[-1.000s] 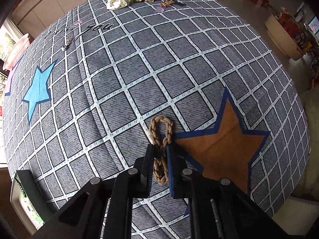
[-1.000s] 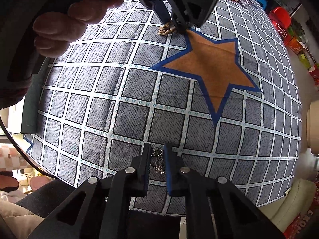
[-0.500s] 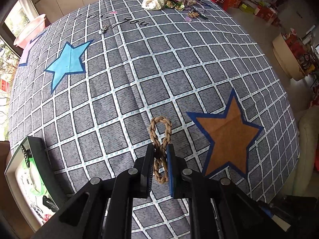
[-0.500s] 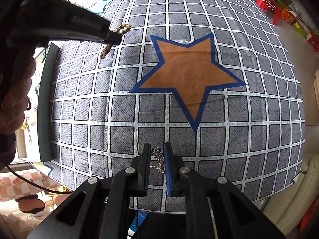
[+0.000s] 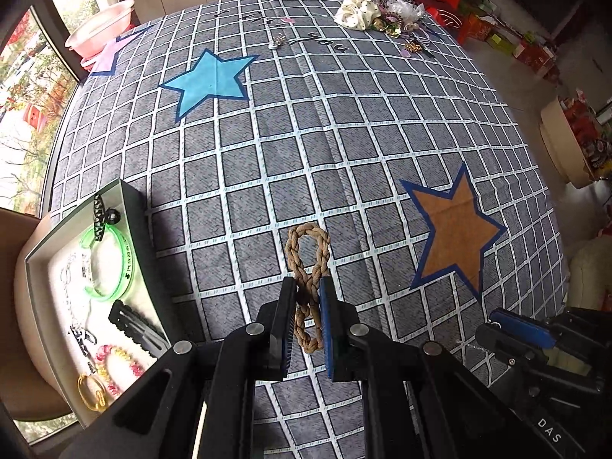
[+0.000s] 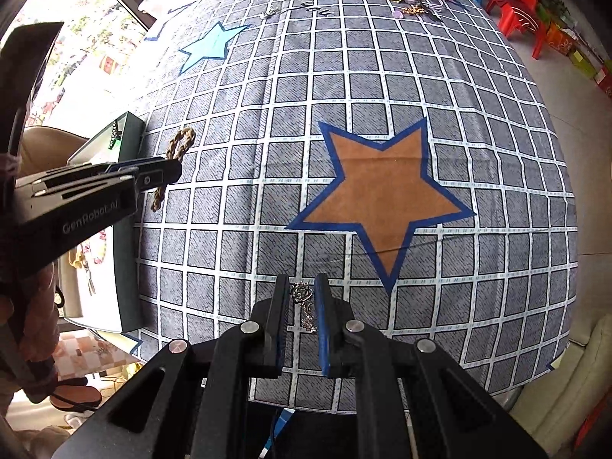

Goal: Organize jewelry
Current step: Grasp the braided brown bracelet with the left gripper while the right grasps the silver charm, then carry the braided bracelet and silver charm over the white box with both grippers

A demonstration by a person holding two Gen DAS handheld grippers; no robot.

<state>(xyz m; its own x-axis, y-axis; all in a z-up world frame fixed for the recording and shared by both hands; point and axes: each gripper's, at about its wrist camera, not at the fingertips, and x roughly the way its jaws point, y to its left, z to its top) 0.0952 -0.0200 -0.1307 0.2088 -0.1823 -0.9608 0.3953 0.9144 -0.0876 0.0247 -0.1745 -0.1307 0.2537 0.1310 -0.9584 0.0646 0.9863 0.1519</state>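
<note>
My left gripper (image 5: 308,287) is shut on a tan braided rope bracelet (image 5: 308,244) and holds it above the checked cloth; the bracelet also shows in the right wrist view (image 6: 179,143). My right gripper (image 6: 302,287) is shut on a small silver chain piece (image 6: 304,300), held above the cloth near the front edge. An open jewelry box (image 5: 42,252) with a white lining sits at the left table edge, holding a green bangle (image 5: 114,264), a black clip, beads and a gold ring. The left gripper is right of the box.
A pile of scrunchies and hair ornaments (image 5: 378,13) lies at the far edge of the table, with a small silver piece (image 5: 277,42) near it. Blue star (image 5: 208,80) and orange star (image 5: 455,229) patches mark the cloth. A pink basin (image 5: 99,28) and red stools stand beyond.
Both grippers have moved left and lifted, each keeping its piece. The left gripper has gone from the orange star's edge toward the jewelry box, which has come into full view.
</note>
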